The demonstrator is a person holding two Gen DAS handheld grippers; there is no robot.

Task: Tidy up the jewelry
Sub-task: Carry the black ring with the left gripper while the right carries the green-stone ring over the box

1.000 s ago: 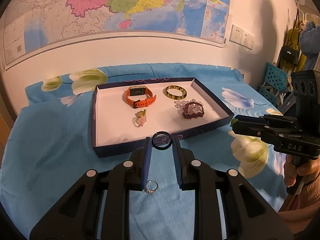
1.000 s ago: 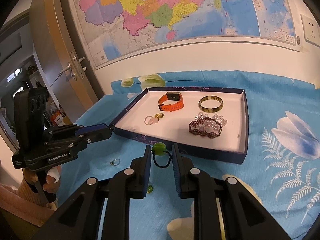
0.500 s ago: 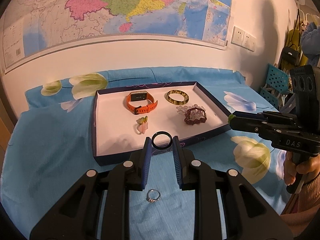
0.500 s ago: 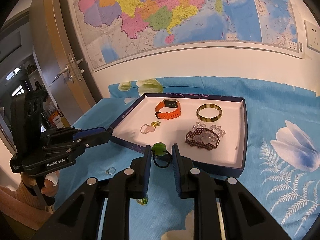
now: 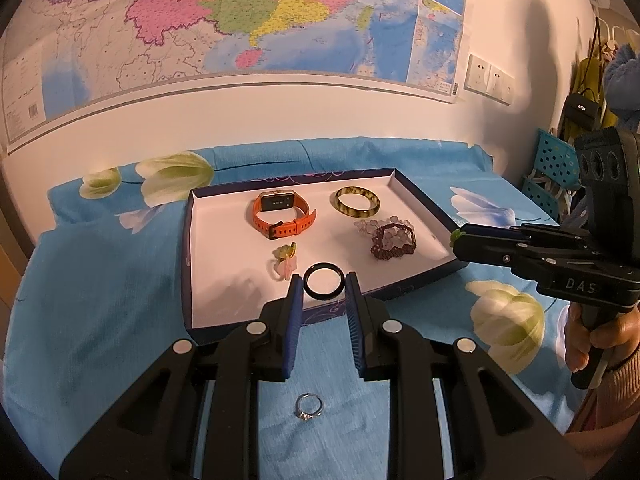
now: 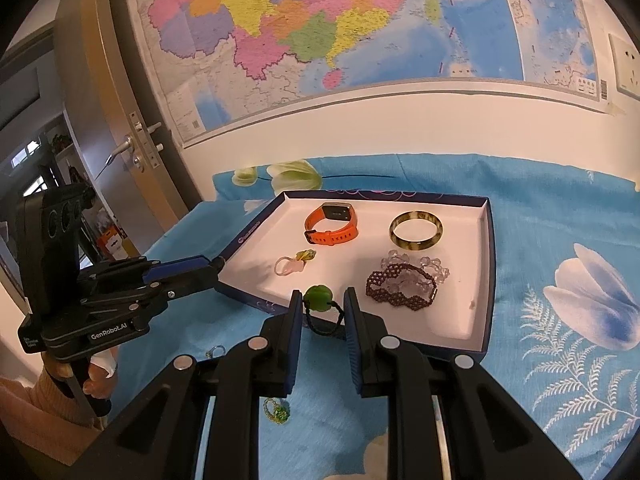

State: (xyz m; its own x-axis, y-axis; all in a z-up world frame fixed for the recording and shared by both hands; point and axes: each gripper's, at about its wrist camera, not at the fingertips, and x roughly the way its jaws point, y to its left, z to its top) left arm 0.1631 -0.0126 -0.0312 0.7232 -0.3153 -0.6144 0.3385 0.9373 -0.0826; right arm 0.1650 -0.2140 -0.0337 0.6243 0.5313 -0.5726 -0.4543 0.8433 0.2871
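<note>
The black ring (image 5: 323, 286) is sitting clamped between the left gripper (image 5: 323, 292) fingers, above the tray's (image 5: 424, 200) near rim. The right gripper (image 6: 320, 308) fingers are clenching a green bead cord (image 6: 318, 300) at the tray's near edge. A silver ring (image 5: 308, 407) is lying on the blue floral cloth (image 5: 100, 300).

A glossy black ring (image 5: 323, 286) was seen, and a polished green bead (image 6: 317, 298) on matt braided cord. The tray (image 5: 224, 312) looked like smooth cardboard with a white matt lining. The floral bedsheet (image 5: 100, 300) was soft cloth; the silver ring (image 5: 309, 406) was shiny metal.
</note>
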